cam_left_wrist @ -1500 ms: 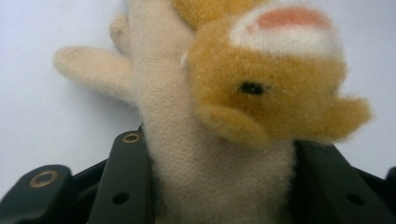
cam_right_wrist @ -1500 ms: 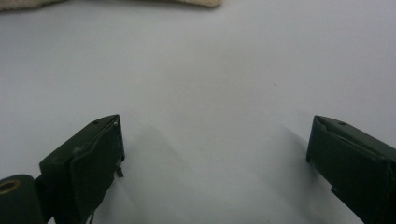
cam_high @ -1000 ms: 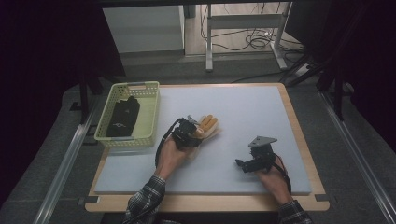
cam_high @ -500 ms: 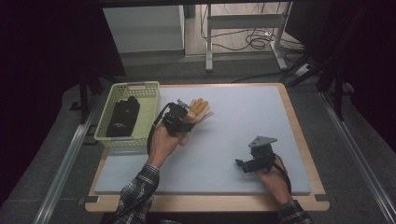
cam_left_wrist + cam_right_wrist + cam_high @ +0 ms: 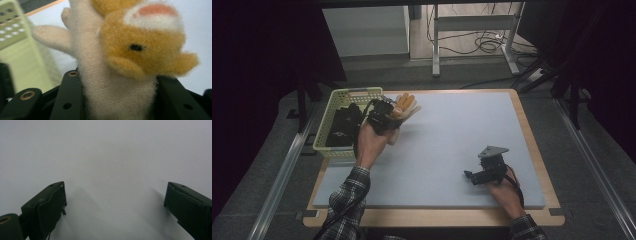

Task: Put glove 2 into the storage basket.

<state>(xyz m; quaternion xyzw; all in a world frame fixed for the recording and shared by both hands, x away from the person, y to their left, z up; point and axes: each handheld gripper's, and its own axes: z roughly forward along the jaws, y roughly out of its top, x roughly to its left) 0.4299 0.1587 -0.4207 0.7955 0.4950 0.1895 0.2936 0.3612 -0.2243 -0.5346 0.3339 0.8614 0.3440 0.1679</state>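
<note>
A cream and orange plush toy (image 5: 404,106) (image 5: 120,57) is clamped between the black jaws of my left gripper (image 5: 388,116) (image 5: 117,100), held above the mat close to the green basket (image 5: 326,145). The jaws press on the toy's cream body from both sides. My right gripper (image 5: 473,177) (image 5: 115,205) rests low on the grey mat (image 5: 462,135) at the front right, its jaws wide apart with only bare mat between them.
The pale green slotted basket stands at the table's left edge and holds dark folded items (image 5: 341,127). A wooden rim (image 5: 532,135) frames the mat. Behind the table are a table frame and cables on the floor (image 5: 482,45).
My left gripper has carried the plush toy up and leftward, from the mat's middle toward the basket. The right gripper has stayed where it was.
</note>
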